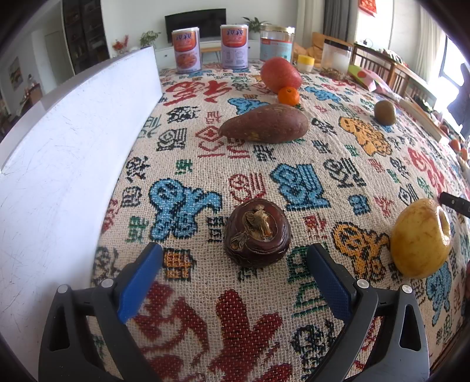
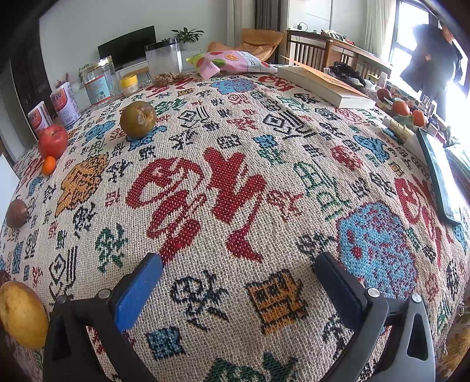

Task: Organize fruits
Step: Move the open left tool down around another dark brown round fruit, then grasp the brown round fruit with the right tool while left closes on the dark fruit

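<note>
A table is covered by a coarse woven cloth [image 2: 235, 152] patterned with red, blue, green, black and orange characters. Along its left edge stands a white board [image 1: 67, 141]. Behind the far edge the room shows a dark television [image 1: 195, 22], potted plants, wooden chairs and a bright window where a person in dark clothes [image 2: 431, 61] stands.

At the far edge stand two printed tins [image 1: 186, 50], one clear labelled jar [image 1: 276, 44], one small yellow-lidded jar [image 1: 305, 63] and one tall clear container [image 1: 335, 55]. A pink snack bag [image 2: 232, 63] and one book [image 2: 323, 82] lie toward the far right corner, and a dark tablet [image 2: 440, 179] lies along the right edge.

The produce is scattered singly on the cloth: one dark brown water chestnut [image 1: 257, 232] near the front, one yellow pear [image 1: 420, 238] to its right, one sweet potato [image 1: 264, 123] mid-table, one red apple [image 1: 280, 75] touching one small tangerine [image 1: 288, 96] toward the far left, and one brownish-green pear [image 2: 138, 119] well apart.

The left gripper [image 1: 235, 282] is spread wide, with the chestnut just ahead between its blue pads, untouched. The right gripper [image 2: 238, 288] also stands wide apart over bare cloth, holding nothing.
</note>
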Available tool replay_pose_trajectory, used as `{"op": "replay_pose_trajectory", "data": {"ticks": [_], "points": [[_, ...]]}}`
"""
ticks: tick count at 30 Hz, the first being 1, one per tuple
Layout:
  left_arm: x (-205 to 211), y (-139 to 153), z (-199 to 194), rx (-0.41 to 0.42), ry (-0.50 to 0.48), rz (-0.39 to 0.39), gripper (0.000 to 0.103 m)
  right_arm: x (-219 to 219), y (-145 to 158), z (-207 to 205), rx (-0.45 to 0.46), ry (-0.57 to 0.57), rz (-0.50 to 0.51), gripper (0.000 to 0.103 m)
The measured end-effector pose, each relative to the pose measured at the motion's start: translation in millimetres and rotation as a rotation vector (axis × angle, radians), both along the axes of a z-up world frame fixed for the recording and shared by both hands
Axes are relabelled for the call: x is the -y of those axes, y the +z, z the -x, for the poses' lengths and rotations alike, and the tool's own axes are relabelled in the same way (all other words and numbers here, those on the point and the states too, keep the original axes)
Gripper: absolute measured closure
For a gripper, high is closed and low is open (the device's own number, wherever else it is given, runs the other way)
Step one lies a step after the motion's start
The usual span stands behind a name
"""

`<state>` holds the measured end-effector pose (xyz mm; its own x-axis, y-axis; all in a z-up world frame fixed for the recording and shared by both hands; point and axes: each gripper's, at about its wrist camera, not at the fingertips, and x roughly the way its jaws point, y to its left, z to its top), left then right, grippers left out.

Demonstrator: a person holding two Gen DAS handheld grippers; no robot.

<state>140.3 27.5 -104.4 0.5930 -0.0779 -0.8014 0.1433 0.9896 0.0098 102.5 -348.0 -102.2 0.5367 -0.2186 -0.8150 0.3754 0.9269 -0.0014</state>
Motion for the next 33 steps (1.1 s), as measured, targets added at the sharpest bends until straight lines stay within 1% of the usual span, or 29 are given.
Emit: {"op": "replay_pose_trajectory", "data": {"ticks": [19, 24, 26, 28, 30, 31, 33], "points": [[0, 0, 0, 0.000, 0.000, 0.000, 0.003, 0, 0, 0, 0.000, -0.001, -0.002, 0.000], [0, 0, 0, 0.000, 0.000, 0.001, 0.004, 1, 2, 4, 0.008, -0.005, -0.018, 0.000], [0, 0, 0, 0.000, 0.000, 0.002, 0.004, -3, 2, 4, -0.014, 0.019, -0.005, 0.000], [0, 0, 0, 0.000, 0.000, 0.000, 0.004, 0, 4, 1, -0.047, 0.074, -0.016, 0.000], [0, 0, 0, 0.000, 0.000, 0.001, 0.004, 6, 7, -14, -0.115, 0.142, -0.039, 0.000], [0, 0, 0, 0.000, 0.000, 0.000, 0.004, 10, 9, -24, -0.140, 0.159, -0.053, 0.000], [0, 0, 0, 0.000, 0.000, 0.001, 0.004, 17, 21, -51, -0.147, 0.175, -0.067, 0.005]]}}
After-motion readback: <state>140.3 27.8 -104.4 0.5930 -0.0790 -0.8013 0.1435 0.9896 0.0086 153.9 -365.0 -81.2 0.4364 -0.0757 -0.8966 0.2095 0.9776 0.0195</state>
